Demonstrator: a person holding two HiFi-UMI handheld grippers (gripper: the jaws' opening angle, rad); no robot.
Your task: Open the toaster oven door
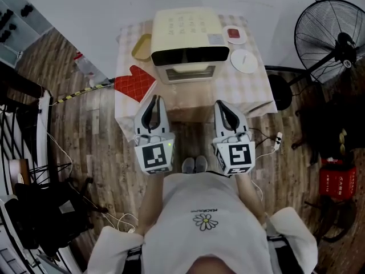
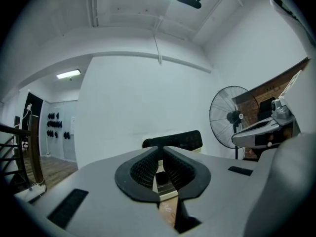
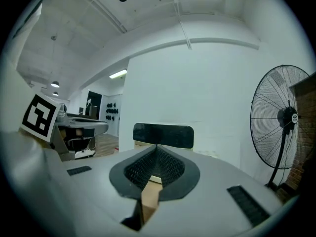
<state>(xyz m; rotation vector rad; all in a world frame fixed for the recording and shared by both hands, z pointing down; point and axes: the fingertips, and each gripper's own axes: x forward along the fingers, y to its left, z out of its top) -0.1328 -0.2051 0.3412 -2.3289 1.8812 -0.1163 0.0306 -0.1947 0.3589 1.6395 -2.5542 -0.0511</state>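
No readable text, tiny print above the daisy (image 1: 205, 221) on the white shirt (image 1: 191, 197) too small, white characters on the red box (image 1: 337, 182) blurred

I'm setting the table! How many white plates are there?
2, right of the toaster oven: the far plate holds something red, the near plate is bare. The oven might hide others.

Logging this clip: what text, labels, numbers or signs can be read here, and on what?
No text reads clearly.
Shirt, small line above the daisy: too small to read.
Red box at the right: white characters, blurred.
Toaster oven top: faint marks and a grey label, unreadable.
Left tool and right tool: square marker patterns only, no words.
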